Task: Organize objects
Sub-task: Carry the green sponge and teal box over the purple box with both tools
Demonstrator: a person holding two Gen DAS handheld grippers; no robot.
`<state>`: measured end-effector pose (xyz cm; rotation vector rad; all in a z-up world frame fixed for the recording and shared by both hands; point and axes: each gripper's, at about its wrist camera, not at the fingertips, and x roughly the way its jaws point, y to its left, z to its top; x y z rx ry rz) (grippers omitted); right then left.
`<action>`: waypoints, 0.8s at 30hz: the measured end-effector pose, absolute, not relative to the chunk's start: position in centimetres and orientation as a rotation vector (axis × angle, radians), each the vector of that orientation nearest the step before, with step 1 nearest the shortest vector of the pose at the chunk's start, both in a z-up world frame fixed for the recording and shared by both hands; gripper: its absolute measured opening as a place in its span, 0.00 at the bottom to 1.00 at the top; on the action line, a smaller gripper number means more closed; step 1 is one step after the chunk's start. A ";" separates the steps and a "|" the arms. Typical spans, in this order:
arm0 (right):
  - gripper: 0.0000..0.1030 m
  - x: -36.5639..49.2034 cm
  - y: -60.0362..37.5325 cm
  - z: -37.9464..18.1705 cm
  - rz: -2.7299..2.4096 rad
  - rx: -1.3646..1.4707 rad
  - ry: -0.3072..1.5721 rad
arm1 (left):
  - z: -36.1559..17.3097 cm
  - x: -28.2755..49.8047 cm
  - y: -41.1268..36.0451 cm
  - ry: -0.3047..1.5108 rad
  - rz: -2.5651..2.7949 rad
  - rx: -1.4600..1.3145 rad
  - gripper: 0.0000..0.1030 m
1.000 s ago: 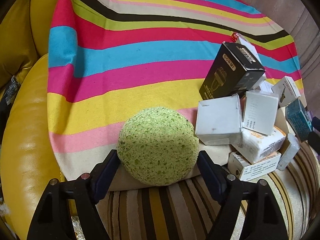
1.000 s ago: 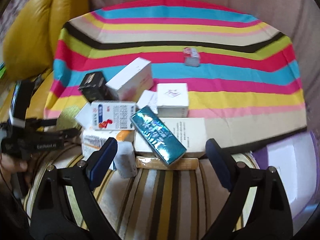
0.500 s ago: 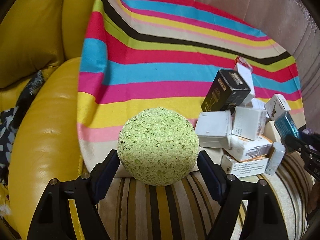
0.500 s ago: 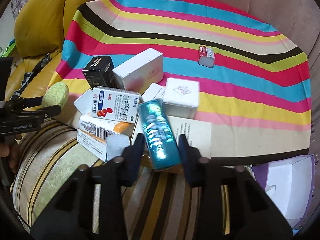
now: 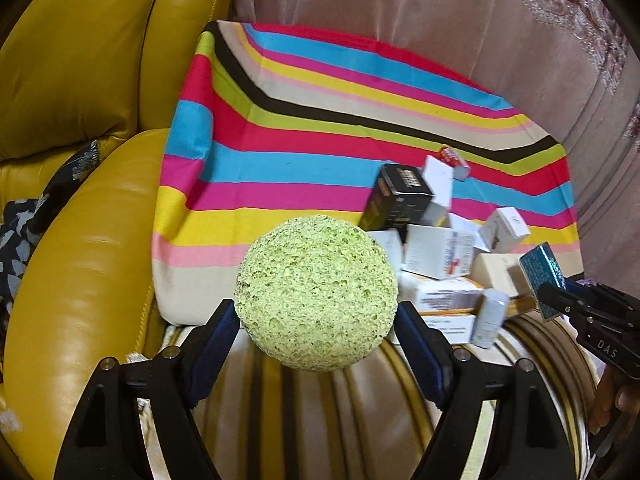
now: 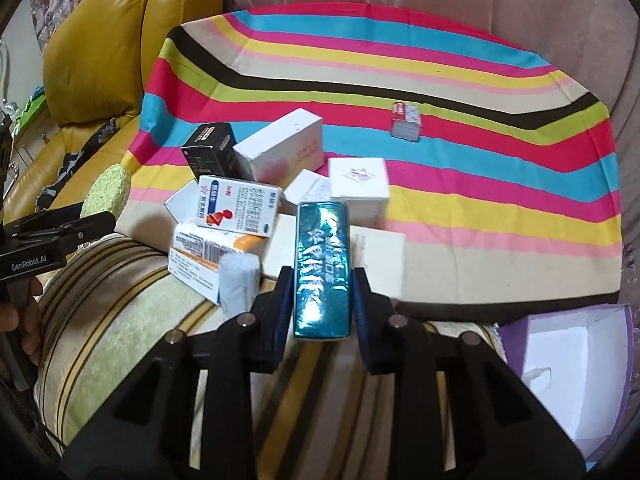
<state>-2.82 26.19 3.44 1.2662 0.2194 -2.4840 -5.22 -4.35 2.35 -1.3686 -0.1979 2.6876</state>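
The striped cloth (image 6: pixel 460 184) fills the middle of the right wrist view, spread over a sofa seat, with bare room along its right half and upper part. That is the best ground for setting things down in order, so both loads are best carried there clear of the heap.

The heap of boxes (image 6: pixel 256 208) sits left of centre in that view, leaning on one another at odd angles. It looks easy to topple, so lifting straight up before swinging sideways seems wise.

The sponge (image 5: pixel 316 296), a round green one, fills the lower middle of the left wrist view. The left gripper (image 5: pixel 318 336) has its jaws set against the sponge's two sides and carries it clear of the cushion below. It is soft, so a light squeeze should do; a harder one would only deform it.

The blue box (image 6: pixel 323 268), glossy with pale lettering, stands lengthwise in the lower centre of the right wrist view. The right gripper (image 6: pixel 320 300) has its jaws closed on the long sides of its near end. The far end overhangs the heap, so it may tip; keep the wrist steady and set it down flat.
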 end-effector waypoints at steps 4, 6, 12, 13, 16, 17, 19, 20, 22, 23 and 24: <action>0.32 -2.2 28.2 3.7 -2.511 1.271 0.186 | 2.7 -4.6 -2.9 -0.187 2.677 -1.348 0.78; 0.32 -2.0 29.3 3.8 -2.525 1.275 0.170 | 3.0 -4.4 -2.1 -0.177 2.674 -1.334 0.78; 0.32 -1.3 32.8 4.1 -2.578 1.287 0.111 | 3.6 -3.4 0.9 -0.160 2.659 -1.266 0.78; 0.32 -1.2 33.3 4.2 -2.585 1.289 0.102 | 3.6 -3.2 1.4 -0.153 2.654 -1.255 0.78; 0.32 -1.0 35.2 4.2 -2.613 1.299 0.064 | 4.0 -2.8 3.2 -0.133 2.639 -1.215 0.78; 0.32 -0.9 35.9 4.3 -2.623 1.303 0.053 | 4.2 -2.7 3.8 -0.130 2.633 -1.206 0.78; 0.32 -0.7 37.1 4.3 -2.641 1.307 0.039 | 4.4 -2.4 5.2 -0.113 2.616 -1.187 0.78; 0.32 -0.6 38.0 4.4 -2.655 1.312 0.029 | 4.5 -2.4 5.7 -0.105 2.608 -1.181 0.78; 0.32 -0.4 39.6 4.3 -2.681 1.324 0.004 | 4.5 -2.4 7.2 -0.079 2.585 -1.171 0.78; 0.32 -0.4 40.3 4.3 -2.691 1.330 -0.007 | 4.5 -2.3 7.9 -0.066 2.577 -1.167 0.78; 0.32 -0.3 41.2 4.3 -2.705 1.338 -0.023 | 4.6 -2.2 8.7 -0.051 2.566 -1.163 0.78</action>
